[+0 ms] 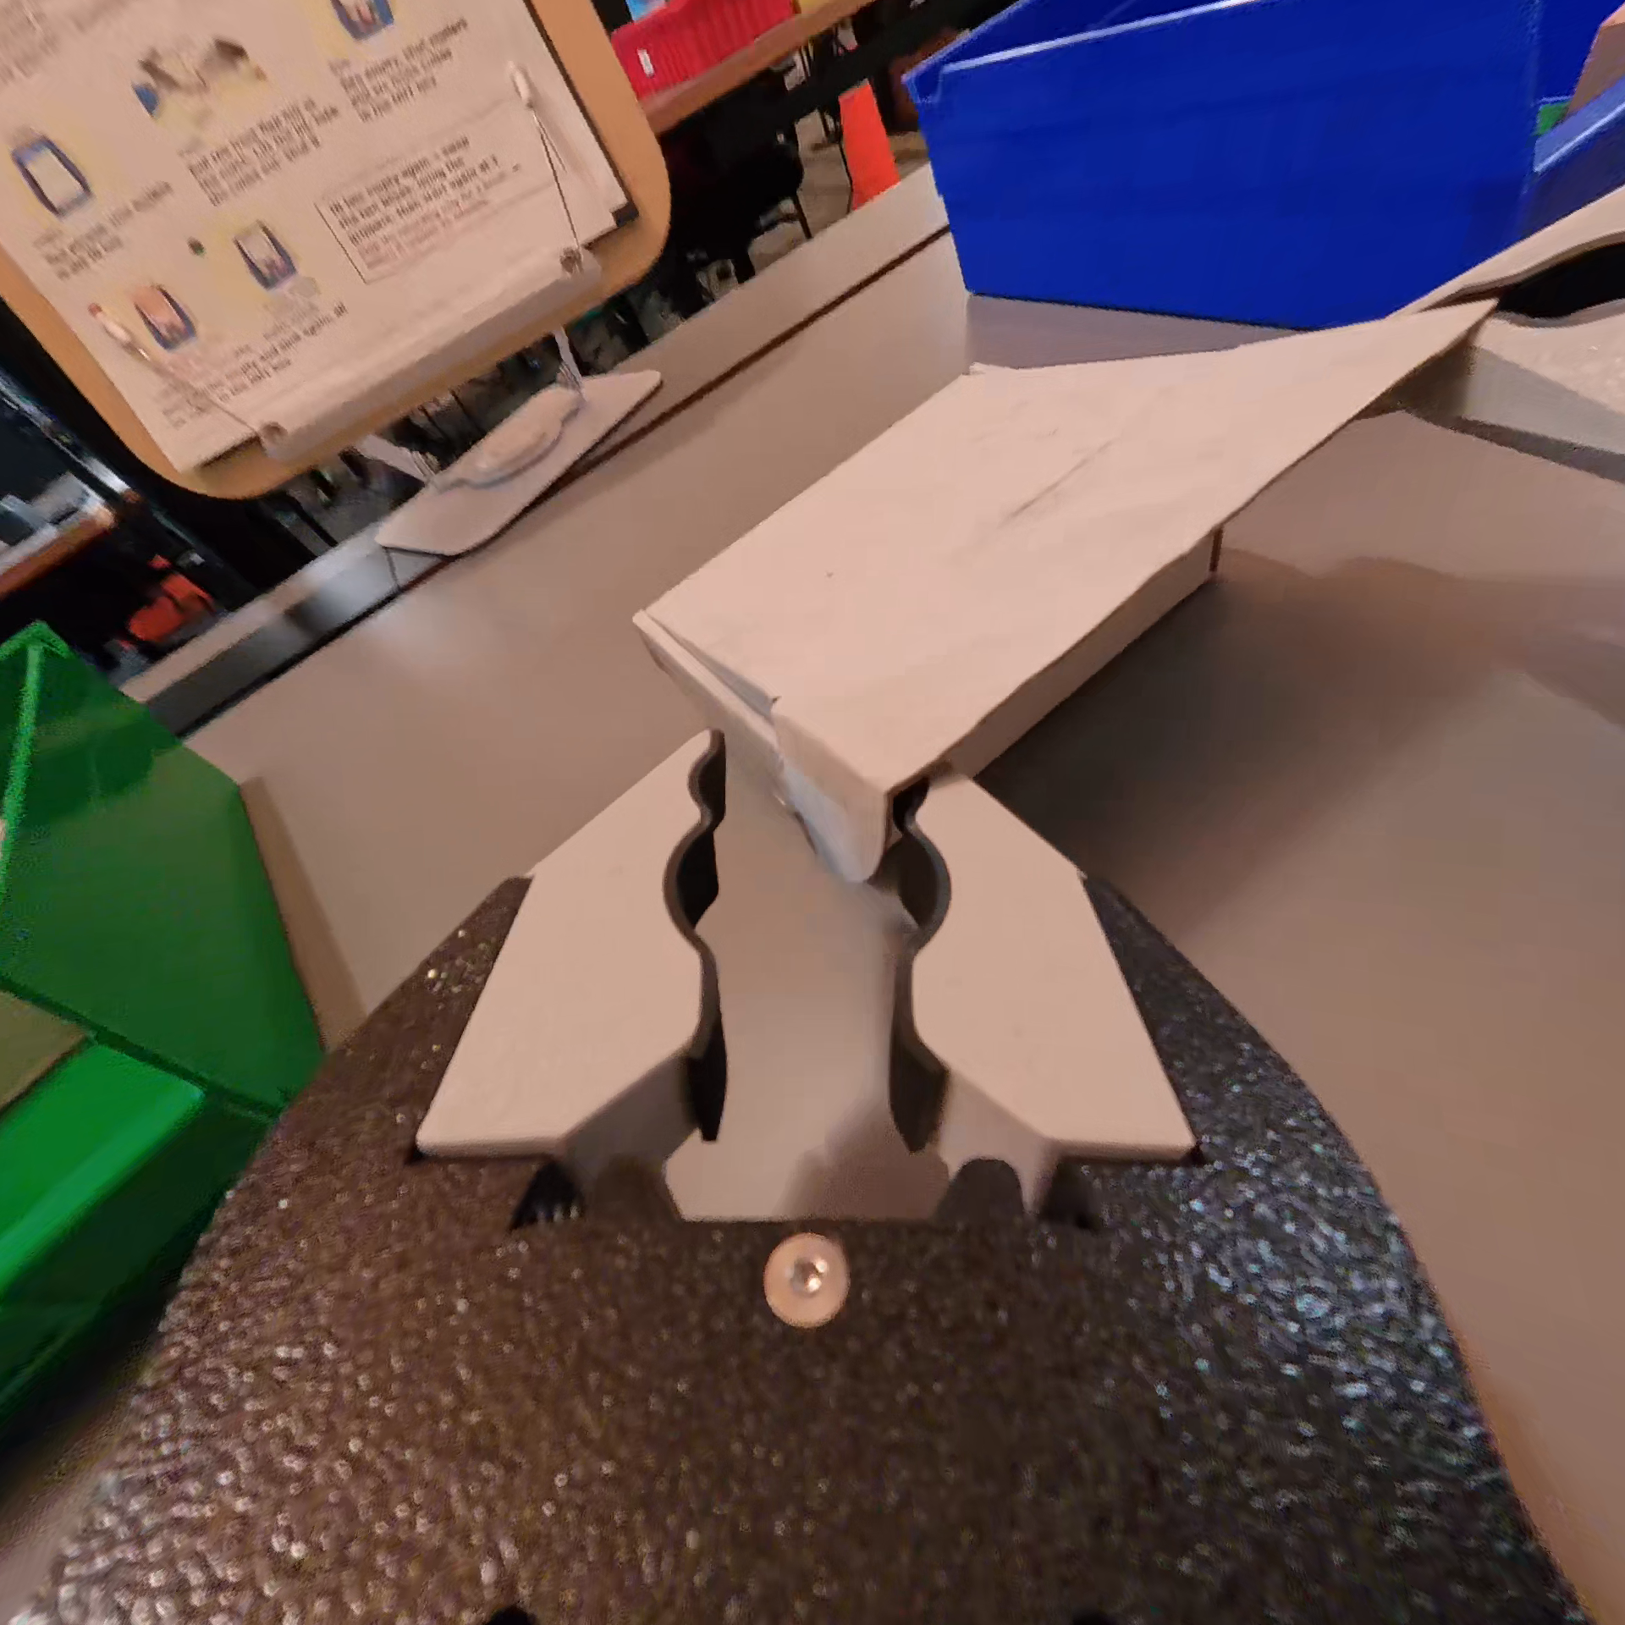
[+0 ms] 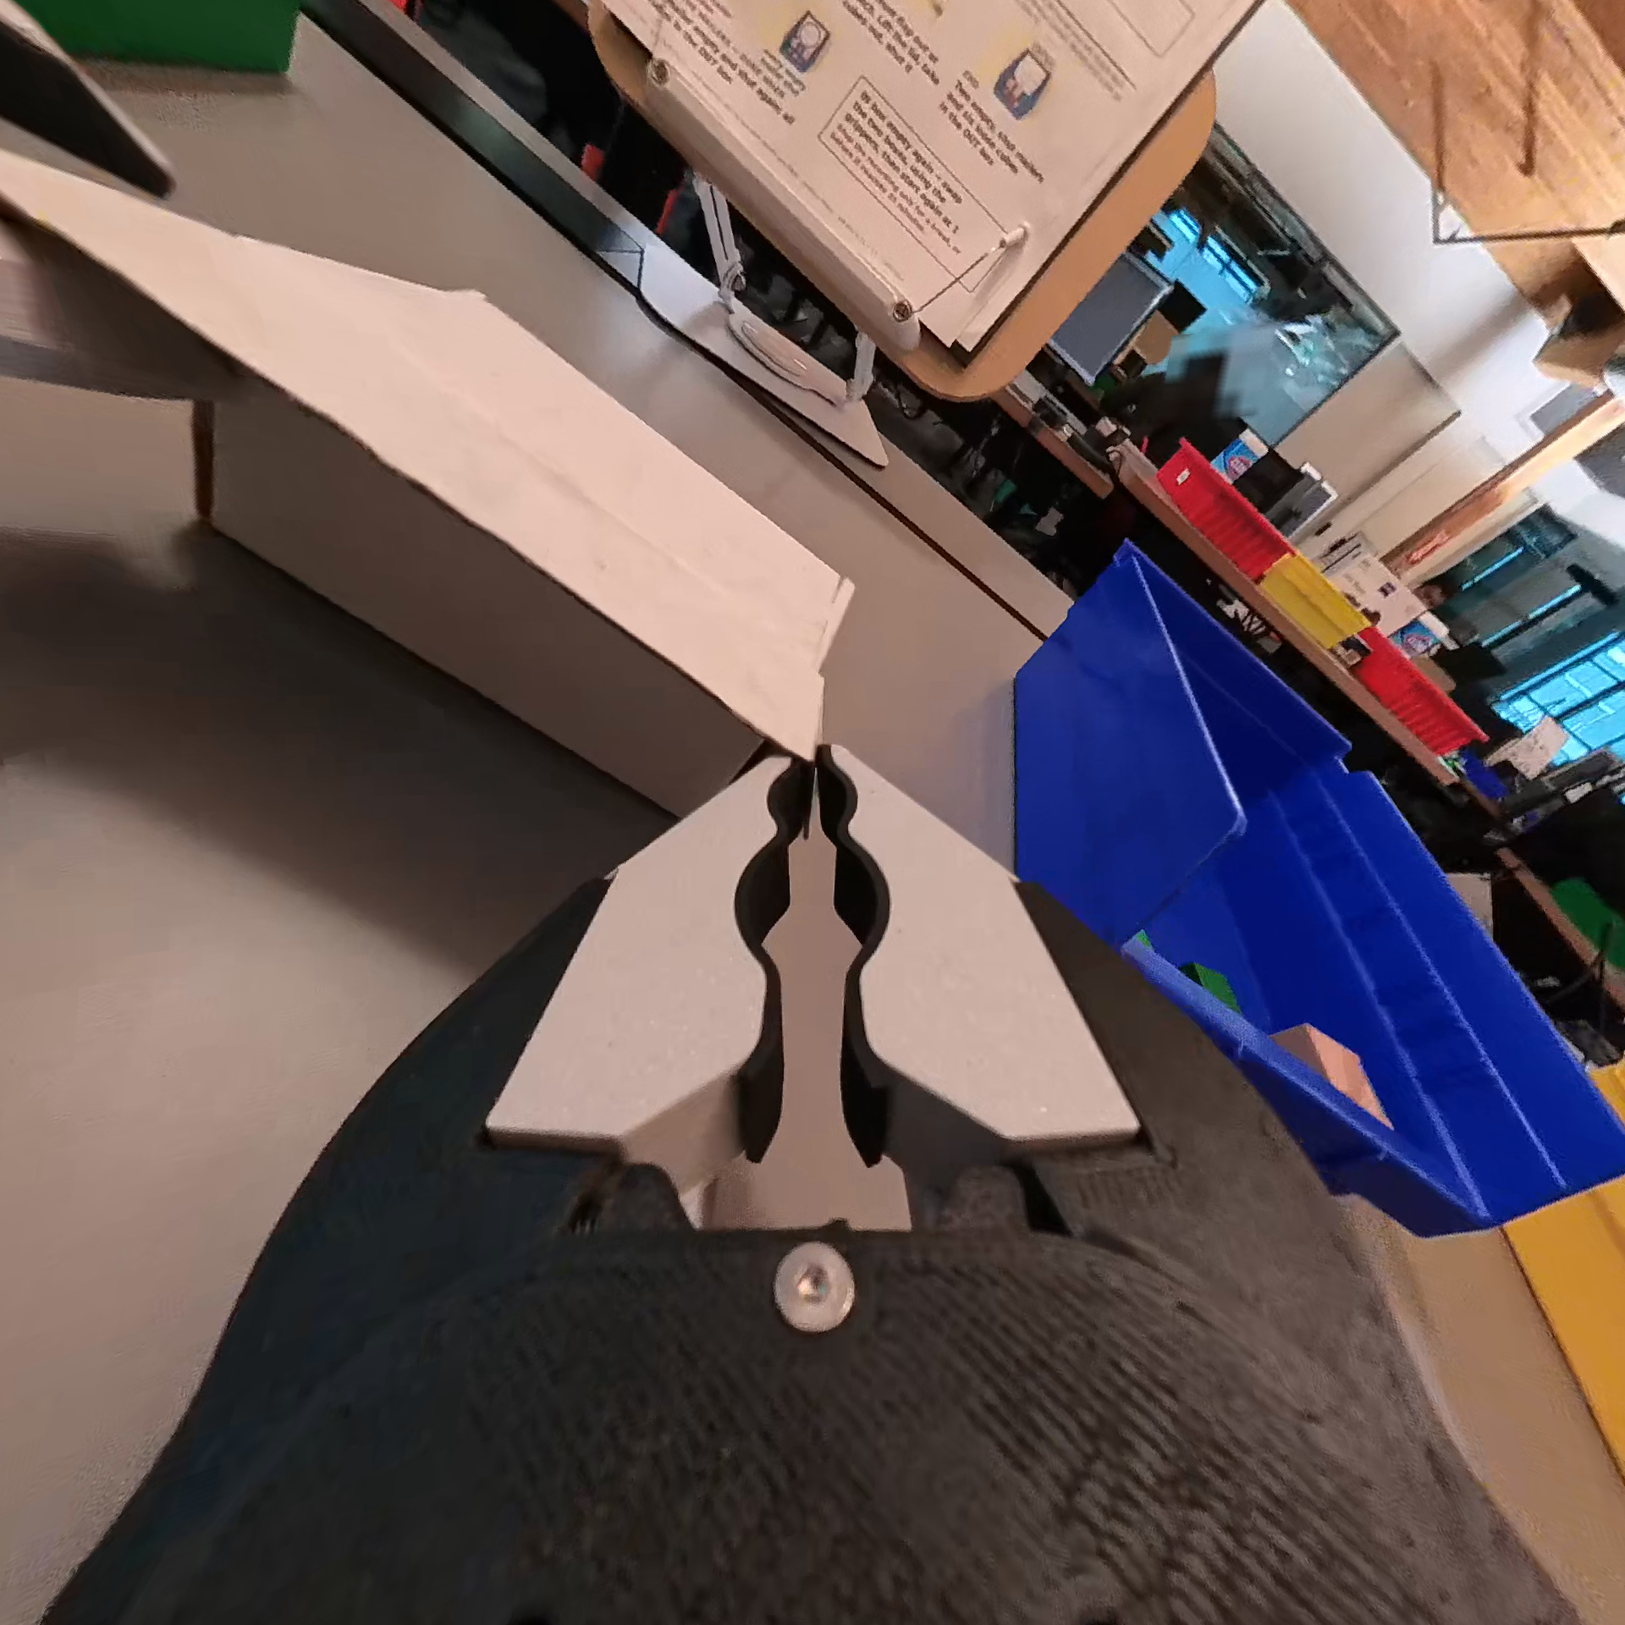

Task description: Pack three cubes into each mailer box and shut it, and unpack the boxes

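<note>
While both wrist views show the white mailer box (image 1: 932, 563) on the grey table (image 1: 457, 739) with its lid raised, each shows a different corner of it. Left view: left gripper (image 1: 813, 791) closed on the lid's front flap at one corner; green bin (image 1: 114, 879) at left edge, contents not visible. Right view: right gripper (image 2: 813, 774) pinched shut on the lid's edge at the opp. corner. Box interior hidden under lid in both views; cannot tell contents. Blue bin (image 2: 1187, 756) just beside the box; only the right view looks into it: a tan cube (image 2: 1328, 1068) and a bit of sth green, unclear. Yellow bin (image 2: 1574, 1275) in right view only. Instruction board on stand (image 1: 369, 202) behind the box.
</note>
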A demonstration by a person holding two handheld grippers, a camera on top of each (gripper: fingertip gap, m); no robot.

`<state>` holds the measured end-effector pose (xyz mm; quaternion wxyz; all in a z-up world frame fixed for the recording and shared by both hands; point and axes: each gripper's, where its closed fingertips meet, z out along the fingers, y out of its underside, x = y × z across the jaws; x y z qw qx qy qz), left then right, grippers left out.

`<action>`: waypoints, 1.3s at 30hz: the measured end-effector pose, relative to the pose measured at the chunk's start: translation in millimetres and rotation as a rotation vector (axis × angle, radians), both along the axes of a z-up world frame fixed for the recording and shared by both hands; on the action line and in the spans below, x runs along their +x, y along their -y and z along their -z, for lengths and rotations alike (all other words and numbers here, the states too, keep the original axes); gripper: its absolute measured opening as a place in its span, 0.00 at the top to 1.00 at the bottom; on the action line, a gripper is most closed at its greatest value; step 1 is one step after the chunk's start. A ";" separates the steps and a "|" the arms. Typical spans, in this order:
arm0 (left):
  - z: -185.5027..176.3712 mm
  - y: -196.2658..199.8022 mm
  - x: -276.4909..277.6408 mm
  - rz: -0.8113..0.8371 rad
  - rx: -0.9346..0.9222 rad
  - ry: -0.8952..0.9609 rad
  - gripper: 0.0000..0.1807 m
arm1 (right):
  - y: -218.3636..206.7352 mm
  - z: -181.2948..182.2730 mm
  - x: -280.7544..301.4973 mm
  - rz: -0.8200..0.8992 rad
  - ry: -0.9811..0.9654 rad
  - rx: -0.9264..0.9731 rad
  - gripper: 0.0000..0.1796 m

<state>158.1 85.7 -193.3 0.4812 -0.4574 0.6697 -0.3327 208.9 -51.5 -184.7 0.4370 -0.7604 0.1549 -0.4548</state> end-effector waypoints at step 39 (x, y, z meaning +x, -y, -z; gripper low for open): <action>43.2 -10.9 4.8 0.026 -0.023 -0.272 0.99 | -59.2 -21.4 38.1 -0.275 -0.316 -0.032 0.97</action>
